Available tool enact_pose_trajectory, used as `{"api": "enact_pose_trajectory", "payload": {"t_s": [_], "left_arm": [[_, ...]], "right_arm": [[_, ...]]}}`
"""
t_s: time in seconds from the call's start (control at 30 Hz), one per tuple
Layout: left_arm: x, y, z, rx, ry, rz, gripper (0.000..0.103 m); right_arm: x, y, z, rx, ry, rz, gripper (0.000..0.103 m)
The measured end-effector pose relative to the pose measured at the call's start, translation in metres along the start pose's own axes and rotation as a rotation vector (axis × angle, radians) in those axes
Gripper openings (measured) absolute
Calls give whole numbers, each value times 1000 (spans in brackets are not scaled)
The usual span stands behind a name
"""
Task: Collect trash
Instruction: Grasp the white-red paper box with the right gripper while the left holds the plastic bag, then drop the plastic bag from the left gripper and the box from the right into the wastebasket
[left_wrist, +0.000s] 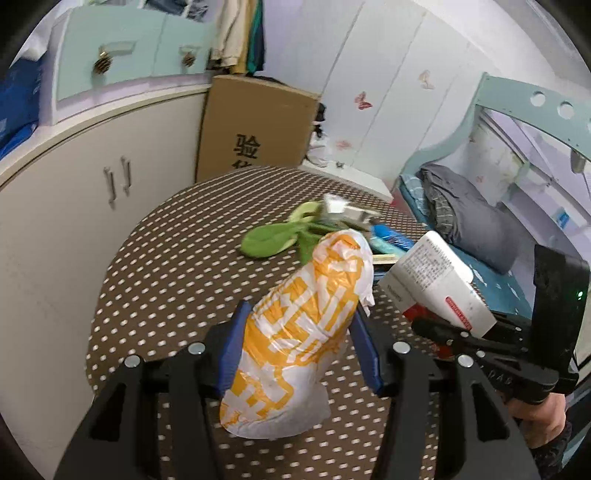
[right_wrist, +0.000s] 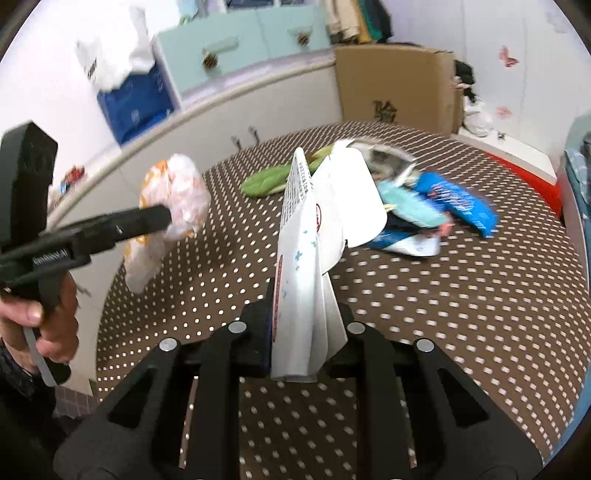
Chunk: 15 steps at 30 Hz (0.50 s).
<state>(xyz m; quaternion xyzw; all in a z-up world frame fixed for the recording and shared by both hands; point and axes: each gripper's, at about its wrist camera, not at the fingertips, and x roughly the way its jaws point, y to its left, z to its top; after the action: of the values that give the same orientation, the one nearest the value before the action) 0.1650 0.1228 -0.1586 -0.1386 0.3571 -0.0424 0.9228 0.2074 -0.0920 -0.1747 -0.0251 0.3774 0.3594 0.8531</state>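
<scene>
My left gripper (left_wrist: 301, 343) is shut on a crumpled orange-and-white plastic bag (left_wrist: 303, 325) and holds it above the round dotted table (left_wrist: 177, 280). The bag also shows in the right wrist view (right_wrist: 173, 206). My right gripper (right_wrist: 301, 332) is shut on a flattened white paper carton (right_wrist: 314, 251); the carton also shows in the left wrist view (left_wrist: 436, 280). More trash lies at the table's far side: green vegetable leaves (right_wrist: 269, 182), blue snack wrappers (right_wrist: 458, 203), a teal wrapper (right_wrist: 406, 208), and a crumpled silvery wrapper (right_wrist: 384, 155).
A white cabinet (left_wrist: 74, 206) curves along the left. A cardboard box (left_wrist: 255, 129) stands behind the table. A bed with grey bedding (left_wrist: 465, 218) is on the right. Blue boxes (right_wrist: 136, 107) sit on the cabinet top.
</scene>
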Motion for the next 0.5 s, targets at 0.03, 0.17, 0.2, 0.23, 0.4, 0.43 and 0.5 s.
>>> {"api": "enact_pose_trajectory", "payload": {"t_s": [0.03,0.17,0.2,0.23,0.4,0.43,0.5], "left_arm": [[0,-6,2,8,-3,-7,53],[2,-37,10,44,-15,-47,53],[3,-47,12,57,-19,-57,53],[5,-55,13,66,-20,-65,53],[18,-107,20,131,-17,-132,53],[22,-114,21,140,-14,-143,53],[31,-135,22,164,-5,-170,53]], "right_arm": [[-11,-7,0,18,-23,-4,19],[-47,-31,-1,69,-91,-32,19],[-59,-41,-2,90,-112,-47,19],[-67,-48,-4,102,-124,-60,19],[-119,-108,-19,213,-191,-170,19],[-127,-118,-24,234,-197,-188,19],[-141,-141,-34,287,-210,-232,19]]}}
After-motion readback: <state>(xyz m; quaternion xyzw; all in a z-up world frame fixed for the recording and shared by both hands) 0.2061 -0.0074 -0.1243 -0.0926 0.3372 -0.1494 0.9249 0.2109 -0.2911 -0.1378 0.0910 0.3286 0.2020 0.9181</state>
